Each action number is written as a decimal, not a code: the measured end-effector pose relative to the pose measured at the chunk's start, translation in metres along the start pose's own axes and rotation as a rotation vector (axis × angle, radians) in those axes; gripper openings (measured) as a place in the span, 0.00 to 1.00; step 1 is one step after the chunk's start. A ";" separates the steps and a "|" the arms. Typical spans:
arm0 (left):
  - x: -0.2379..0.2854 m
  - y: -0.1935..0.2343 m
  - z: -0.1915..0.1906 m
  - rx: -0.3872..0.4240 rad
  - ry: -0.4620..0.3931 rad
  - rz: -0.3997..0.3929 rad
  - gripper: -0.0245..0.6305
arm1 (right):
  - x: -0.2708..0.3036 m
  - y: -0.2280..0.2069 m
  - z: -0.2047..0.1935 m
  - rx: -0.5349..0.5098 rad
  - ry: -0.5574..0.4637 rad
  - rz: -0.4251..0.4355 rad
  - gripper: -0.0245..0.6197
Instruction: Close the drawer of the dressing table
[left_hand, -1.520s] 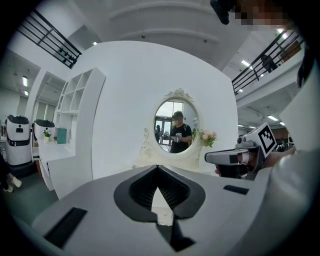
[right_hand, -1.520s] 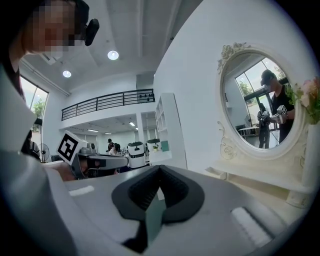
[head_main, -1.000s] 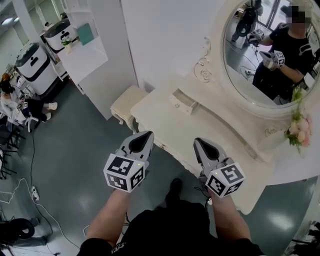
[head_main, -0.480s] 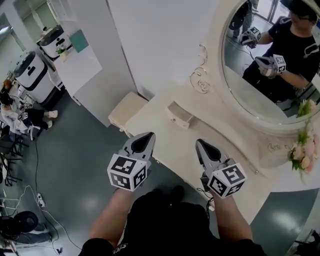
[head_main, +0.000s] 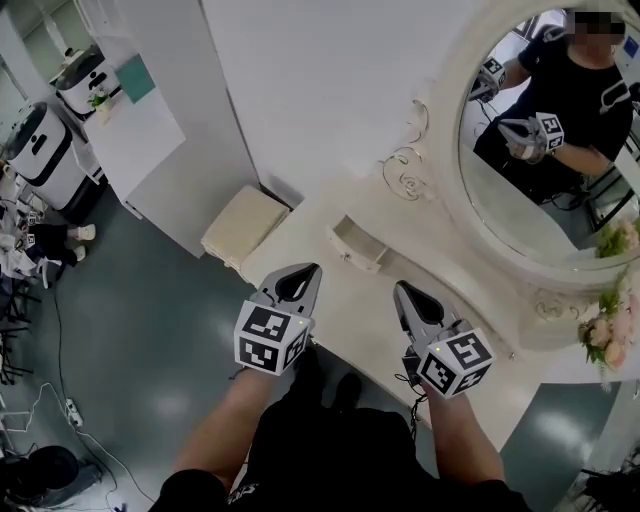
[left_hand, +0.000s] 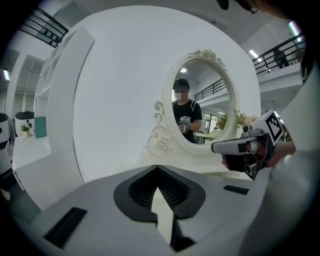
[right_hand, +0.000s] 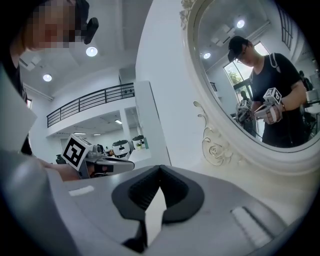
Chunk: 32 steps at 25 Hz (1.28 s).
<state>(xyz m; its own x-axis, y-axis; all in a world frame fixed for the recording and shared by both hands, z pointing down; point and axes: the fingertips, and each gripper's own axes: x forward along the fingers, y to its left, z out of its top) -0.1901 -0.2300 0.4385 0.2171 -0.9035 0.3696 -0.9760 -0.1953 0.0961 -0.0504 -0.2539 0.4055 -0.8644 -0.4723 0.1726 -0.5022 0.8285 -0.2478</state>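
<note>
A: Two tongs, both shut tight and holding nothing: left tongs (head_main: 306, 274) and right tongs (head_main: 404, 292), at the front edge of the bench (head_main: 350, 305).

B: The small drawer (head_main: 357, 245) sits pulled out just ahead, untouched. The risk is that an off-centre nudge from a narrow tip skews it and it jams.

A cream padded stool (head_main: 243, 225) is standing on the grey-green floor (head_main: 150, 330), just beside the white wall (head_main: 300, 90). Further left, a white bench (head_main: 140, 130) is carrying a teal board (head_main: 133, 78) and a small potted plant (head_main: 97, 100) — both near its far end. White machines with black tops (head_main: 40, 140) are standing beside it. Pink flowers (head_main: 612, 335) are showing at the right edge, and a thin cable (head_main: 52, 320) is trailing across the floor towards a power strip (head_main: 70, 410) — well apart from the stool.
</note>
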 end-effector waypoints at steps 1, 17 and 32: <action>0.006 0.004 -0.003 -0.005 0.009 -0.009 0.04 | 0.005 -0.003 -0.001 0.007 0.005 -0.009 0.05; 0.102 0.017 -0.079 -0.003 0.161 -0.147 0.31 | 0.033 -0.032 -0.043 0.102 0.072 -0.109 0.05; 0.172 0.012 -0.138 0.099 0.336 -0.180 0.31 | 0.024 -0.053 -0.058 0.132 0.093 -0.183 0.05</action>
<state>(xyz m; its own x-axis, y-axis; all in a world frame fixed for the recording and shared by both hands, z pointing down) -0.1622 -0.3346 0.6307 0.3613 -0.6794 0.6387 -0.9151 -0.3897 0.1032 -0.0431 -0.2914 0.4783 -0.7554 -0.5762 0.3120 -0.6547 0.6823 -0.3252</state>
